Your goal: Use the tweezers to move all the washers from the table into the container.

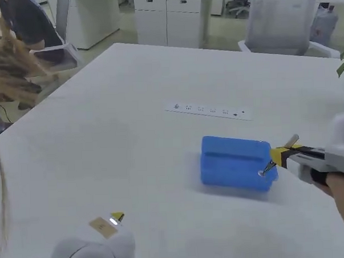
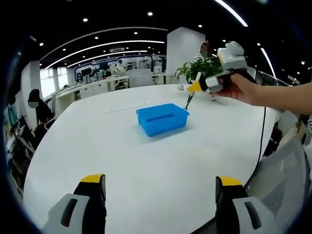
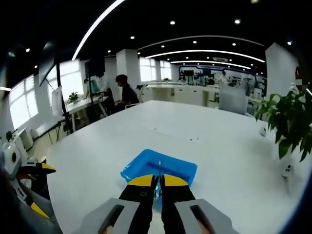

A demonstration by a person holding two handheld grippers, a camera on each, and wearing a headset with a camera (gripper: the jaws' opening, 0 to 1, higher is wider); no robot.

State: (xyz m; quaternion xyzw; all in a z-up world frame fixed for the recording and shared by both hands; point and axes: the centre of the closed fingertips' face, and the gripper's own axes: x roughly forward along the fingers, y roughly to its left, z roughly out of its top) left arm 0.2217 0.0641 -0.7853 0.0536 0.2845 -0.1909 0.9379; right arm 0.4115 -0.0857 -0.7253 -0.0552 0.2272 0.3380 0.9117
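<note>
Now right gripper [image 3: 157, 183] clamps tweezers [image 3: 160, 169] at blue container [image 3: 139, 170]; left gripper [image 2: 161, 185] wide, empty.

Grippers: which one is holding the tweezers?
The right gripper. Its fingers are shut on the tweezers over the blue container; the left gripper has its fingers wide apart, holding nothing.
</note>
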